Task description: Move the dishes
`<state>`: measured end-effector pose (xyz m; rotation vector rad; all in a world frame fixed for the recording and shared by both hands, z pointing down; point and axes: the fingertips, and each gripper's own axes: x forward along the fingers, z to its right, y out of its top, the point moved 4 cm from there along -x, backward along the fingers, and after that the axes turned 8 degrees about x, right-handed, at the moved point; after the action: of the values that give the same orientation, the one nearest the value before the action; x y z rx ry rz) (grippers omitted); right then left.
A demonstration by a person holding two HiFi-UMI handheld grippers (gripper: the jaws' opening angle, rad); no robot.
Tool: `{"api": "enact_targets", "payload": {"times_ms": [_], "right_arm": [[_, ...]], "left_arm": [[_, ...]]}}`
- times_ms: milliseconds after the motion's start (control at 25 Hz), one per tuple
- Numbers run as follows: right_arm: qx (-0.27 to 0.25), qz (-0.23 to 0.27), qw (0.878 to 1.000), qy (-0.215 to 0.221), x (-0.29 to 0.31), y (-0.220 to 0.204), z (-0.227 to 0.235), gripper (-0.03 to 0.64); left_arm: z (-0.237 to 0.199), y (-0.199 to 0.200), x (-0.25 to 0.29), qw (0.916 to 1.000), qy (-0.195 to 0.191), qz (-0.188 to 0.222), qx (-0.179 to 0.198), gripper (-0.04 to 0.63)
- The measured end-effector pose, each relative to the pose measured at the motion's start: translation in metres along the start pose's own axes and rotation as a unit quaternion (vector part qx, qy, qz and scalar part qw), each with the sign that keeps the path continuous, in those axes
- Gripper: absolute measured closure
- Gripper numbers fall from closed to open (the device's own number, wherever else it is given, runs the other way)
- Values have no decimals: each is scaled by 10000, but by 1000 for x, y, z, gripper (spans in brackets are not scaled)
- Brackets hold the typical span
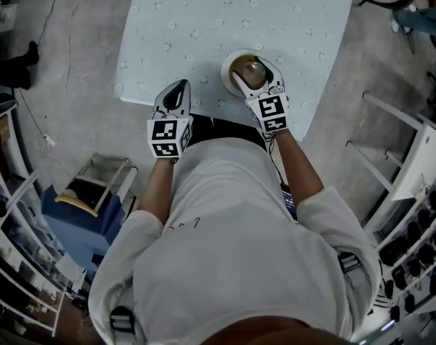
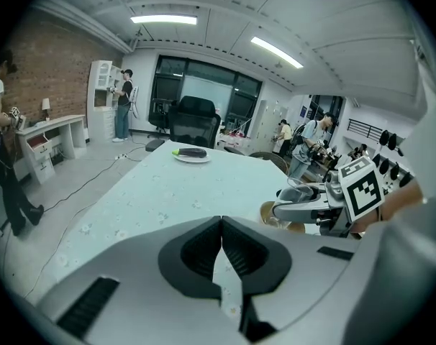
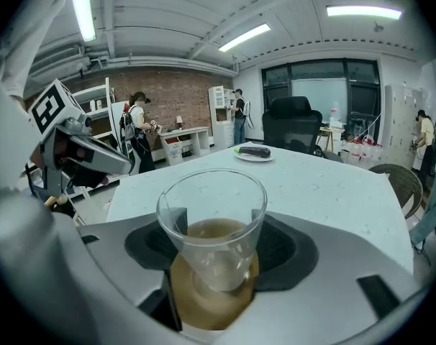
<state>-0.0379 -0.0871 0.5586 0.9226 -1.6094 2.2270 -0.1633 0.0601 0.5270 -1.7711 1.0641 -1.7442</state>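
Glass (image 3: 212,214) upright in brown bowl (image 3: 202,308); right claw (image 3: 216,225), jaws either side

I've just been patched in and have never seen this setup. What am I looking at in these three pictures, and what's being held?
There is no robot here: a person holds a two-jaw gripper in each hand. The top-down picture comes from a camera on the person's head. The other two come from cameras riding on each gripper, looking along its jaws. The left gripper has its jaws together with nothing between them. The right gripper has its jaws either side of a clear glass, which stands on a brown dish near the person's edge of the table. Whether the pads already press on the glass, I cannot tell. At the far end sits a plate with a dark vegetable on it.
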Motion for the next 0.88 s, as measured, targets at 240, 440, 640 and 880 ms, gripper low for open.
{"api": "enact_targets", "payload": {"times_ms": [240, 440, 640, 880], "right_arm": [[49, 47, 10000, -63, -4, 1, 2, 337], [122, 125, 9998, -120, -11, 5, -3, 337], [207, 315, 9989, -294, -23, 16, -4, 337], [268, 605, 9966, -484, -48, 37, 0, 337]], "left_arm": [[3, 7, 0, 9999, -52, 63, 112, 575], [4, 14, -2, 9995, -153, 108, 237, 575], [5, 25, 4, 9983, -357, 202, 418, 575], [17, 41, 17, 9955, -642, 331, 621, 575]]}}
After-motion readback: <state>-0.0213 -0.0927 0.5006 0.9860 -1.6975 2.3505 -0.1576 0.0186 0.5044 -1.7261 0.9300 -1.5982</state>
